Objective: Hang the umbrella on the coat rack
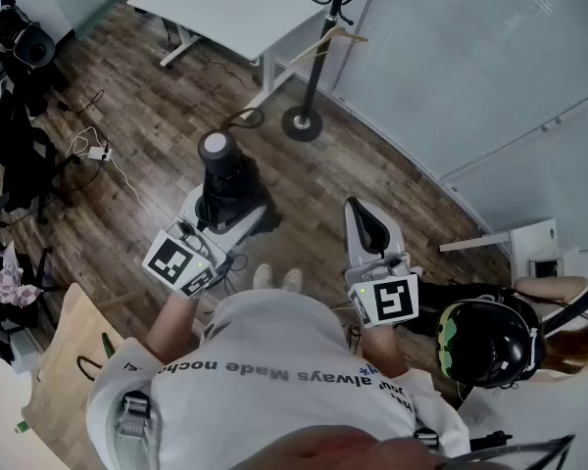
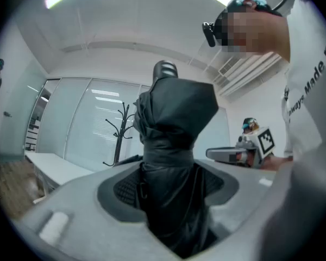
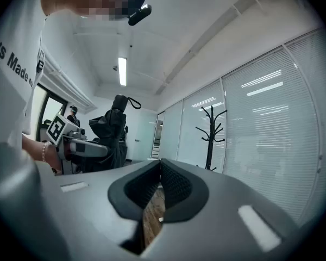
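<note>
A folded black umbrella stands upright in my left gripper, which is shut on its wrapped cloth body, with the handle end on top. In the right gripper view the same umbrella rises out of that left gripper on the left. My right gripper is level beside it, shut and holding nothing. The black coat rack stands ahead by the glass wall, apart from both grippers.
A wooden hanger hangs on the rack, whose round base rests on the wooden floor. A white desk stands left of it. Cables and dark equipment are at the left. A person in a helmet is at my right.
</note>
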`<state>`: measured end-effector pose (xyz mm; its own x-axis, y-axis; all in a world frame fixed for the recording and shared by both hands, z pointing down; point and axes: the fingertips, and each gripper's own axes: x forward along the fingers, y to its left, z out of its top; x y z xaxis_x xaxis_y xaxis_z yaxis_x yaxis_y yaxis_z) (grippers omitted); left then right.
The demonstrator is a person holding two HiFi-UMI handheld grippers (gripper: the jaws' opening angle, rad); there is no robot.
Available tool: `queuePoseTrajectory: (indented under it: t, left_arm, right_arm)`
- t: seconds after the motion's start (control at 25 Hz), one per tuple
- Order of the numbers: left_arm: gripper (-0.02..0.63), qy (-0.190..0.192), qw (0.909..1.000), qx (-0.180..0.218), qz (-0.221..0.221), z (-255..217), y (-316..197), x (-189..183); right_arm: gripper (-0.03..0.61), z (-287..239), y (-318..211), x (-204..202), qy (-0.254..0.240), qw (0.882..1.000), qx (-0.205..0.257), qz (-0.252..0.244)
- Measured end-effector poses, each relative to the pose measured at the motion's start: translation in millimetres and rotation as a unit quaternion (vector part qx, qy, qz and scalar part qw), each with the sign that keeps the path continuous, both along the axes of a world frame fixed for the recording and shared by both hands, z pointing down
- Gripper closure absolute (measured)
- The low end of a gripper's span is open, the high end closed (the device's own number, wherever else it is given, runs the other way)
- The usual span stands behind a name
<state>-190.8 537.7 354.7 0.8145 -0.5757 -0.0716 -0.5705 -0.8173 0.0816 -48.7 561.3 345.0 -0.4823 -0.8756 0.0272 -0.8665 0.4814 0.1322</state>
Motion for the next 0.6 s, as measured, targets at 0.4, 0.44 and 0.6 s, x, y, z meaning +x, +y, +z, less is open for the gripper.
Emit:
queuePoseTrajectory:
  t: [0.4, 0.44, 0.6]
  left_arm:
    - [0.345, -0.002, 0.9999, -0.006, 0.015, 8, -24, -27]
    - [0.345, -0.004, 0.9998, -0.003, 0.017, 8, -29, -30]
    - [0.345, -0.009, 0.9997, -0.005, 0.023, 10, -46, -33]
  right_arm:
    - [0.575, 4, -27, -29, -0.018, 1.000, -0.001, 0.013]
    - [0.575, 5, -31, -32, -0.017, 1.000, -0.002, 0.014]
    - [0.575, 10, -48, -37, -0.021, 1.000, -0.008, 0.019]
